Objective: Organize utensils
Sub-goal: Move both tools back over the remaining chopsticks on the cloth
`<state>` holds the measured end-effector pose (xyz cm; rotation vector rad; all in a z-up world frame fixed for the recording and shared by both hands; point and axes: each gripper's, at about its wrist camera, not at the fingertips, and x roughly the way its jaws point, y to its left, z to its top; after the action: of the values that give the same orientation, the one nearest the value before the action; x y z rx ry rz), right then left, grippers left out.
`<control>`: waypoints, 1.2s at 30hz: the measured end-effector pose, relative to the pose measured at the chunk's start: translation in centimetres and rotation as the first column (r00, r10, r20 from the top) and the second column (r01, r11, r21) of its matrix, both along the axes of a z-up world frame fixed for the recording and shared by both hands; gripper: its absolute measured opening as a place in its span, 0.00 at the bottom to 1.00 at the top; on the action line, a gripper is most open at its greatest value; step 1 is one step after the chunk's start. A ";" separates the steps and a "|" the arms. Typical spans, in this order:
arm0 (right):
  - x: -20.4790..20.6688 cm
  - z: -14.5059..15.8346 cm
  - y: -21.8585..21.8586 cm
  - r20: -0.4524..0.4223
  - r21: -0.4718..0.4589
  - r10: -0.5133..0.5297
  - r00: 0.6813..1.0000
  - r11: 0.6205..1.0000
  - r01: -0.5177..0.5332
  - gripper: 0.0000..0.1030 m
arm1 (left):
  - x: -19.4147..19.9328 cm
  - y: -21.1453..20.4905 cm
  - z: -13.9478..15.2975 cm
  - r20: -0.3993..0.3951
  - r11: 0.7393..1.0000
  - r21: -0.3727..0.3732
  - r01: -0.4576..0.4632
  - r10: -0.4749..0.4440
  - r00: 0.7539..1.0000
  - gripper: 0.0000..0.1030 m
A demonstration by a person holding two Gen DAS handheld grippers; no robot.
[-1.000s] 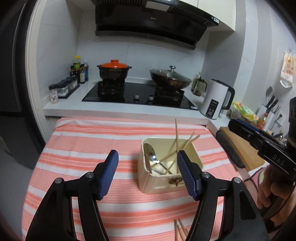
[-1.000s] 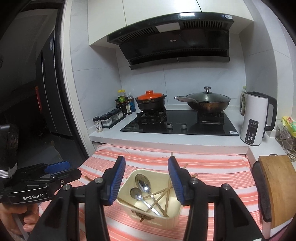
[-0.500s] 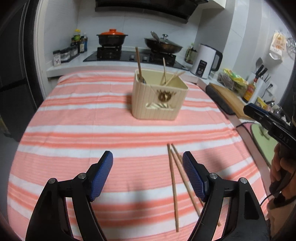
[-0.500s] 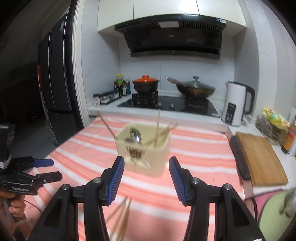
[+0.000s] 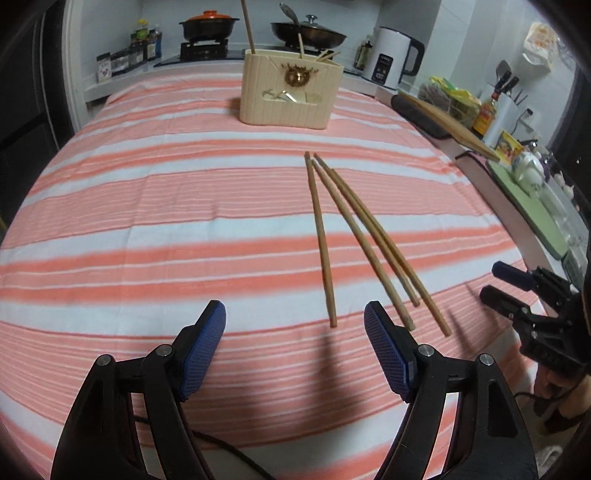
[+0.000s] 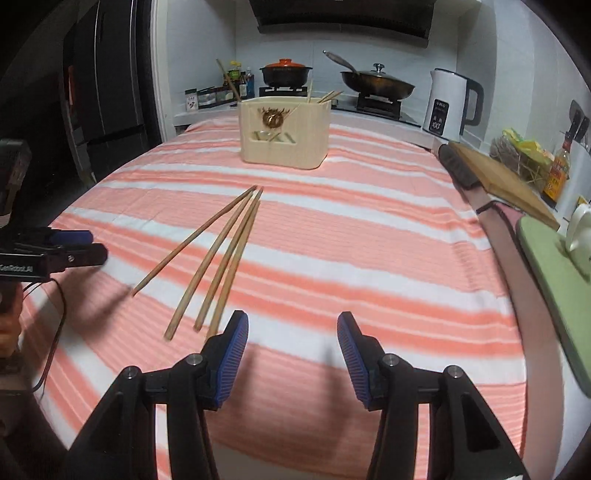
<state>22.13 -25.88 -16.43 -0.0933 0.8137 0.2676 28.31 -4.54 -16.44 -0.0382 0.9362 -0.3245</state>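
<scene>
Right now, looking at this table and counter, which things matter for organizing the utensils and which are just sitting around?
Part of the job:
- loose chopsticks lying on the striped cloth
- cream utensil holder, some chopsticks already inside
- left gripper and right gripper, both open, holding nothing

Just lying about:
- white kettle
- orange-lidded pot
- wok
- cutting board

Coral-and-white striped tablecloth (image 5: 147, 221), cream utensil holder (image 5: 291, 92), tan chopsticks (image 5: 354, 236)

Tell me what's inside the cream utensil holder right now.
Chopstick tips poke above the rim of the cream utensil holder, one leaning far left. Its front cutout shows a little metal, too unclear to name. The walls hide everything else inside.
</scene>
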 end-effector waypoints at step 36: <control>-0.5 -3.7 3.2 -0.068 -0.033 -0.021 0.997 0.999 0.019 0.07 | 0.7 -2.5 -2.7 0.037 0.990 0.143 -0.017 0.012 0.999 0.02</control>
<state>21.65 -22.64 -20.14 -0.1067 0.8870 0.2396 29.04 -7.07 -19.12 0.0928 0.9213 -0.2430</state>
